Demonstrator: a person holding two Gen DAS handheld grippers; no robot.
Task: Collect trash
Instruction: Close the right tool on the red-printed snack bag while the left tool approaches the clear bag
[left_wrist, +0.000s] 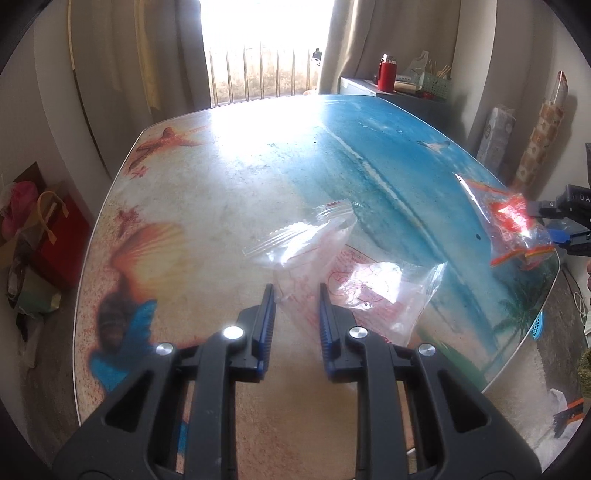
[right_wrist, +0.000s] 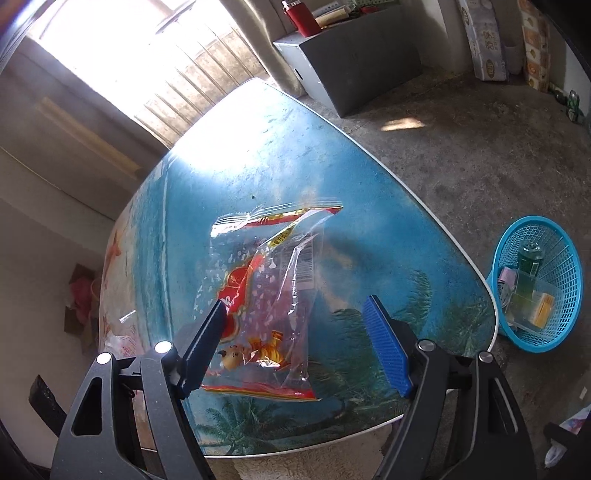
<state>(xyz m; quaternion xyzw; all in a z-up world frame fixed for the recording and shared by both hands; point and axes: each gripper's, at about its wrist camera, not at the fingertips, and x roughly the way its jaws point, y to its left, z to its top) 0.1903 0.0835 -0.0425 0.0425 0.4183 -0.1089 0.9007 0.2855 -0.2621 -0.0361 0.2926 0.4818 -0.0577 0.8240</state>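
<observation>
Honestly, plenty of ways this slips:

left gripper (left_wrist: 296, 291): fingers apart, straddling the near edge of the clear wrapper (left_wrist: 301, 238), nothing pinched yet.

right gripper (right_wrist: 297, 321): fingers wide apart around the red snack bag (right_wrist: 262, 295), which lies flat near the surface's (right_wrist: 258, 155) edge.

snack bag risk: thin, slick film on a glossy top. Closing from the sides probably just shoves it or folds it away.

clear wrapper risk: overlaps the printed plastic bag (left_wrist: 380, 291), so one could drag along the other.

basket (right_wrist: 543, 288): on the floor past the edge, already holding trash; a weak pinch likely drops the bag short.
</observation>
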